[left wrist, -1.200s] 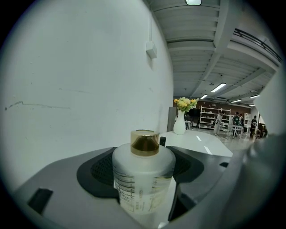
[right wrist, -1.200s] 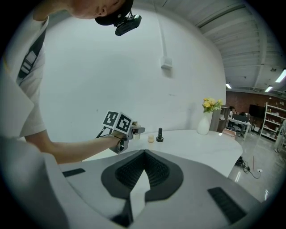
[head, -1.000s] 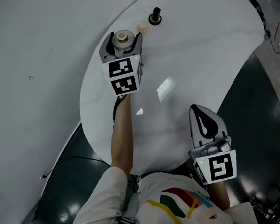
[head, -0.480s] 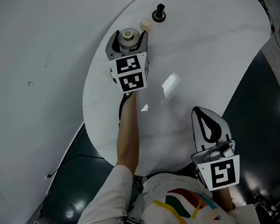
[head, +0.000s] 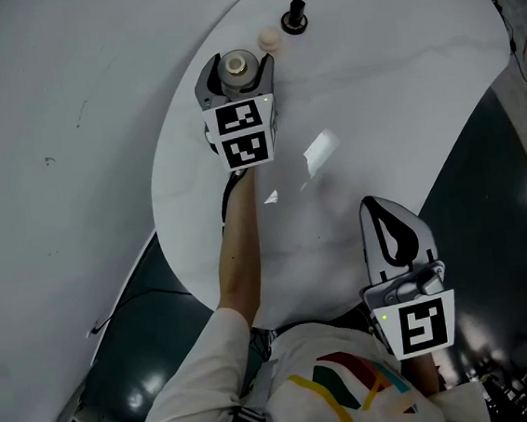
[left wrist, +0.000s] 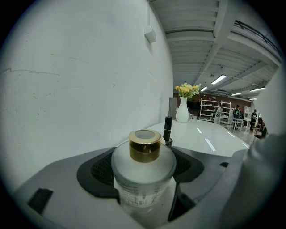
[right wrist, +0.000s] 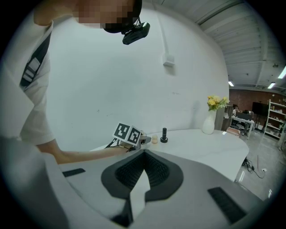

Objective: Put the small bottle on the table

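You're at a white, round-edged table (head: 391, 89) w/ a faint grey vein and glare patches. A plain white wall runs along the table's left side, and dark glossy floor (head: 486, 191) shows past its right and near edges. At the table's far end is a white vase (left wrist: 182, 110) w/ yellow flowers. Beyond the table are shelving, strip lights and a ribbed ceiling.

Your left forearm (head: 236, 246) is bare below a white sleeve and stretched straight out across the table from its near edge. It carries the left gripper (head: 234, 60) to the table's far-left part, close to the wall-side rim, marker cube facing up. Its jaws are clamped on the small bottle (head: 236, 66), one pad on each side of the body. The right gripper (head: 393, 231) is tucked close to your torso over the table's near edge. Its jaws are closed tip to tip w/ nothing between them.

The small bottle (left wrist: 143, 172) is upright, w/ a round frosted-glass body and a printed label low down, text too small to read. It has a short gold collar (left wrist: 145, 146) w/ a pale top. Can't tell if its base touches the table.

Just beyond it on the table are a small cream knob (head: 268, 38) and a black stick-topped bottle (head: 294, 17), close together.
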The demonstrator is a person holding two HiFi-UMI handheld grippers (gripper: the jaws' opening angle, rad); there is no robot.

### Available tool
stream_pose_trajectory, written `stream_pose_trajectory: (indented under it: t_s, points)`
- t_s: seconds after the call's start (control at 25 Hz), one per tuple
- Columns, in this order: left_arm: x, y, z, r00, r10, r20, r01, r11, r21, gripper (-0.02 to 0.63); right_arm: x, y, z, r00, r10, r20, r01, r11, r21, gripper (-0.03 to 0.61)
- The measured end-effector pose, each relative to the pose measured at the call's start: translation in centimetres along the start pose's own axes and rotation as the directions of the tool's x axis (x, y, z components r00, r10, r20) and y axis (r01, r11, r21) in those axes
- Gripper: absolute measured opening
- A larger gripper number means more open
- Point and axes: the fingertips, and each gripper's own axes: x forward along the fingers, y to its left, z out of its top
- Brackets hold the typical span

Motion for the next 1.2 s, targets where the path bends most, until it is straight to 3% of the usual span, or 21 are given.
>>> stream_pose_trajectory:
  t_s: [0.48,0.68,1.0,1.2]
  points:
    - [0.1,-0.2,0.0,1.000,-0.019,-0.002,0.019,1.000,0.010,0.336,-0.2,0.9,0.2,1.000,0.012,0.009,-0.012,1.000,-0.009,0.011]
    - [-0.2,-0.3,0.5,1.000,-0.028,0.013,0.029,0.999,-0.030,0.337,-0.6,0.9,0.2,1.000,0.011,0.010,-0.011,1.000,-0.011,0.011]
    - [-2.3,-0.5,3.4,0.998,-0.022,0.051,0.021,1.000,0.009,0.337,-1.5,1.7,1.7,0.998,0.023,0.062,-0.022,1.000,-0.018,0.011]
    - [-5.6,-1.4,7.3,0.993,-0.009,0.115,0.005,0.999,0.041,0.336,-3.1,2.5,3.4,0.993,0.029,0.118,-0.024,0.999,-0.048,0.011]
